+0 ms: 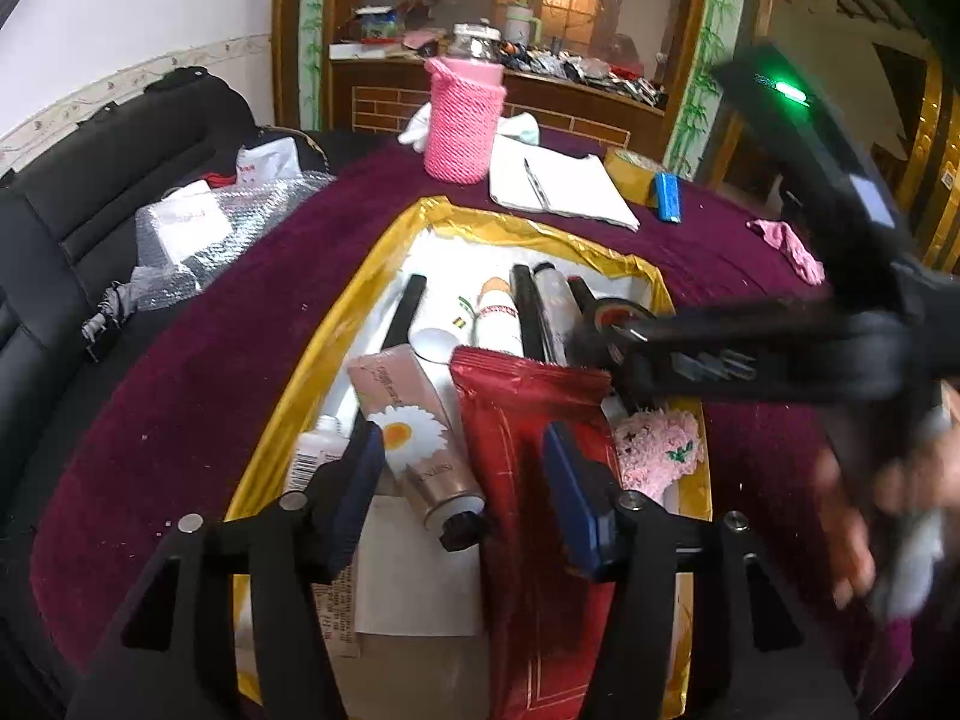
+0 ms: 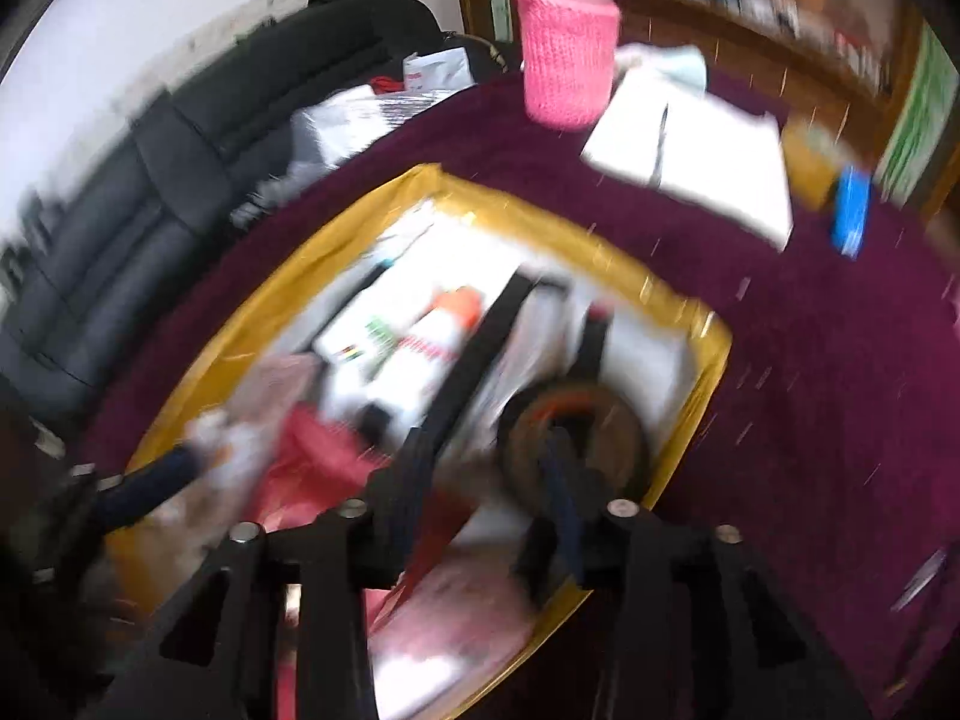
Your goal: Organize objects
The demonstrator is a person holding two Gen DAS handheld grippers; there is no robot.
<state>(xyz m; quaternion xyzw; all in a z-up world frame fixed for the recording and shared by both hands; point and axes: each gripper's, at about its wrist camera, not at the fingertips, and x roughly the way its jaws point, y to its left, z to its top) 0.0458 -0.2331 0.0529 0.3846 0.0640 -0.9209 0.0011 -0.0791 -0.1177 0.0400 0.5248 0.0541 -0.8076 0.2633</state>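
Observation:
A gold-rimmed box [image 1: 384, 276] with a white lining sits on the dark red tablecloth. It holds a pink daisy tube [image 1: 414, 438], a red packet [image 1: 528, 420], a white bottle with an orange cap [image 1: 495, 312], a black tape roll [image 1: 606, 324] and a pink crocheted piece [image 1: 660, 444]. My left gripper [image 1: 468, 480] hovers open over the tube and the packet, its blue pads touching neither. My right gripper [image 1: 630, 354] reaches in from the right at the tape roll. In the blurred right wrist view my right gripper [image 2: 489, 468] is open. One finger lies across the roll [image 2: 600, 420]; the other stands clear of it.
A pink knitted holder [image 1: 462, 120] with a jar, a notebook with a pen [image 1: 558, 186], a yellow tape roll [image 1: 630, 171], a blue block [image 1: 667, 197] and a pink cloth [image 1: 786, 246] lie beyond the box. A black sofa [image 1: 90, 210] with a bubble-wrapped parcel [image 1: 192, 228] is left.

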